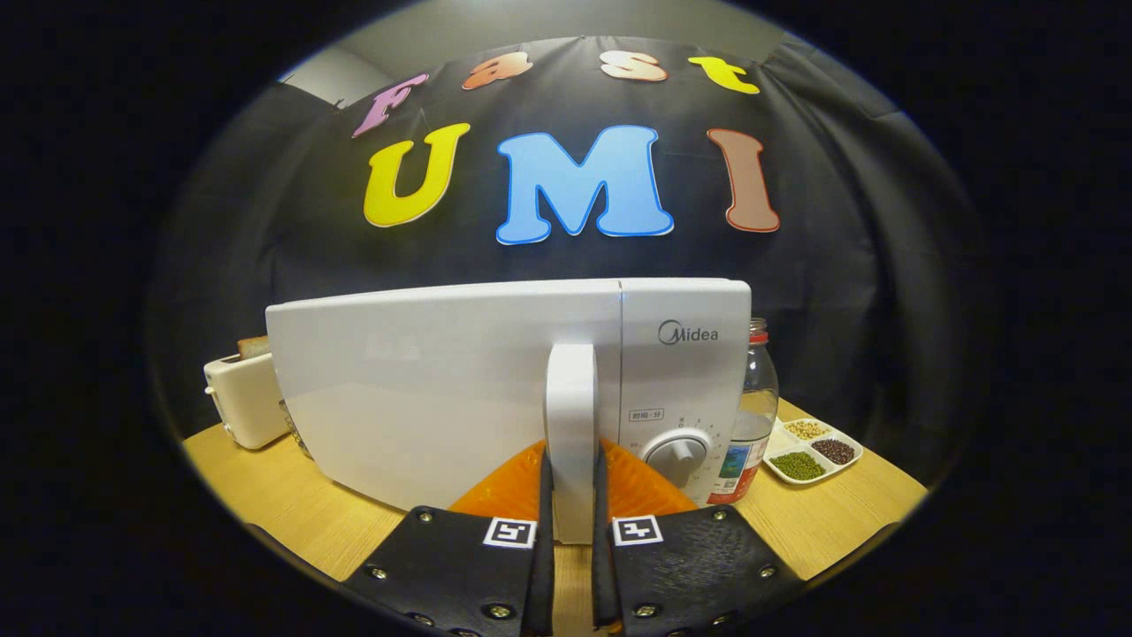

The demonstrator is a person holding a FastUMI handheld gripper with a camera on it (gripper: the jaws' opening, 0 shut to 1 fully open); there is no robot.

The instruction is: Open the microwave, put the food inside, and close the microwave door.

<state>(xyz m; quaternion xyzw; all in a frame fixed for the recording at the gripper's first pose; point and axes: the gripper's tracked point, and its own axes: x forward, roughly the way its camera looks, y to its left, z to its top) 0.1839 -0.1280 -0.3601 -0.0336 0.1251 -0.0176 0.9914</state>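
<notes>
- A white microwave (460, 389) is seen standing on a wooden table (292, 513), with its door shut.
- The door handle (570, 433) is a tall white bar — it stands upright, just to the left of the control panel.
- The handle is held by the gripper (571, 495). One finger is pressed on each side of it, so the jaws are only as far apart as the handle is wide.
- A round white dial (677, 457) is seen on the control panel, just right of the handle.
- A clear bottle with a red cap (757, 407) is placed just beside the microwave, on its right.
- A white tray with compartments (812, 449) is set near the bottle, farther right. Beans of different colours are kept in it — pale ones, dark ones and green ones.
- A cream toaster (240, 398) is found on the left of the microwave, with a slice of bread (253, 345) poking out of the top.
- Something made of clear glass can be made out between the toaster and the microwave, but what it is cannot be told.
</notes>
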